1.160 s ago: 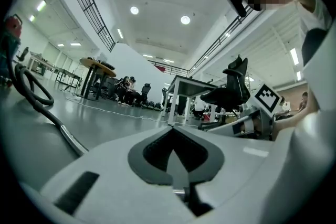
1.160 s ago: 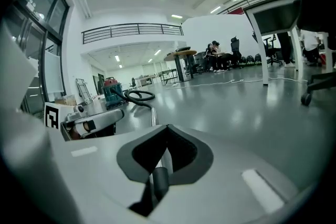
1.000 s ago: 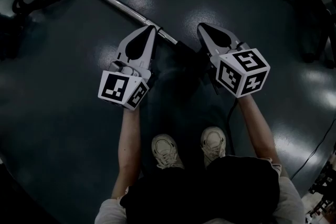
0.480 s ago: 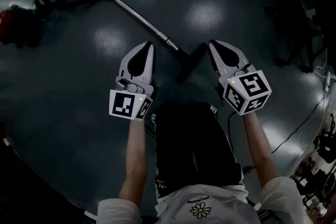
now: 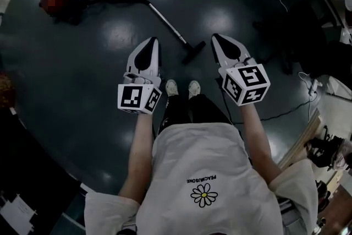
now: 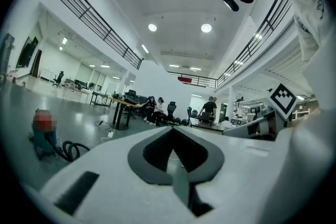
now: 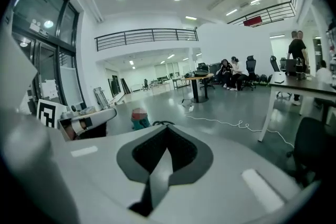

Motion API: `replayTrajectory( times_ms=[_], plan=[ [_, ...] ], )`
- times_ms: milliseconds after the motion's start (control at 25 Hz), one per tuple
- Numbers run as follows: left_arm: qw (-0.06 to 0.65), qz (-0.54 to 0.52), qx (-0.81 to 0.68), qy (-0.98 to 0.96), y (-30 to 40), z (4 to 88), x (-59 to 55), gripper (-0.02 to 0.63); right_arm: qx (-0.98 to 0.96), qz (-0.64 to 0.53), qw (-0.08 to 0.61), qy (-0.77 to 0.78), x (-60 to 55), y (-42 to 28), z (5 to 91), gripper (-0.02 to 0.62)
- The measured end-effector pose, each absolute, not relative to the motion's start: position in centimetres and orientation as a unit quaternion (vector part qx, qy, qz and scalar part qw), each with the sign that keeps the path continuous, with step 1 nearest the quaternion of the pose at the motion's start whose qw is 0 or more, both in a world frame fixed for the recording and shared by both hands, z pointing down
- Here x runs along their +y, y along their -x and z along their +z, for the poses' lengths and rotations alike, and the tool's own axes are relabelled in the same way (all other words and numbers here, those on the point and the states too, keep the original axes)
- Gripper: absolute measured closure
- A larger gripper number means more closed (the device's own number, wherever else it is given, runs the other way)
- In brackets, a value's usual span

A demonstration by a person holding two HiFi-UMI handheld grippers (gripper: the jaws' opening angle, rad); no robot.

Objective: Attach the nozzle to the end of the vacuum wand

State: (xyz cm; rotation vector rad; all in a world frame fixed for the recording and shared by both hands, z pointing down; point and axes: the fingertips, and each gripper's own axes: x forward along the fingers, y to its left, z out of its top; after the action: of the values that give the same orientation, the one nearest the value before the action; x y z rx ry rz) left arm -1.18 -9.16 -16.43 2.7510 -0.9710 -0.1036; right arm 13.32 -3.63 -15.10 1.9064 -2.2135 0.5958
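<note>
So the person is standing up now, both grippers lifting away from the glossy dark floor (image 5: 93,80). The left gripper (image 5: 152,41) and right gripper (image 5: 215,38) are keeping their jaws pressed together, empty. The flat black plastic nozzle (image 5: 193,52) is sitting on the slim shiny metal wand (image 5: 165,22), so it's looking attached to me.

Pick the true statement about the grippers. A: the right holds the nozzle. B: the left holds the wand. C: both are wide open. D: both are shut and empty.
D: left gripper and right gripper show jaws together with nothing between; wand and nozzle lie on the floor.
</note>
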Motion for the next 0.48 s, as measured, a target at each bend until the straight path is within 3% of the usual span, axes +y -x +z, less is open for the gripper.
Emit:
replayTrajectory(
  times_ms=[160, 480],
  plan=[
    [0.087, -0.052, -0.329, -0.939, 2.8, -20.9, -5.8, 0.604, -0.759, 0.203, 0.037, -0.618, -0.4, -12.0, -18.8, 0.591],
    [0.067, -0.04, -0.34, -0.937, 4.1, -21.3, -3.6, 0.604, -0.752, 0.205, 0.022, -0.626, 1.5, -11.8, -18.6, 0.591]
  ],
)
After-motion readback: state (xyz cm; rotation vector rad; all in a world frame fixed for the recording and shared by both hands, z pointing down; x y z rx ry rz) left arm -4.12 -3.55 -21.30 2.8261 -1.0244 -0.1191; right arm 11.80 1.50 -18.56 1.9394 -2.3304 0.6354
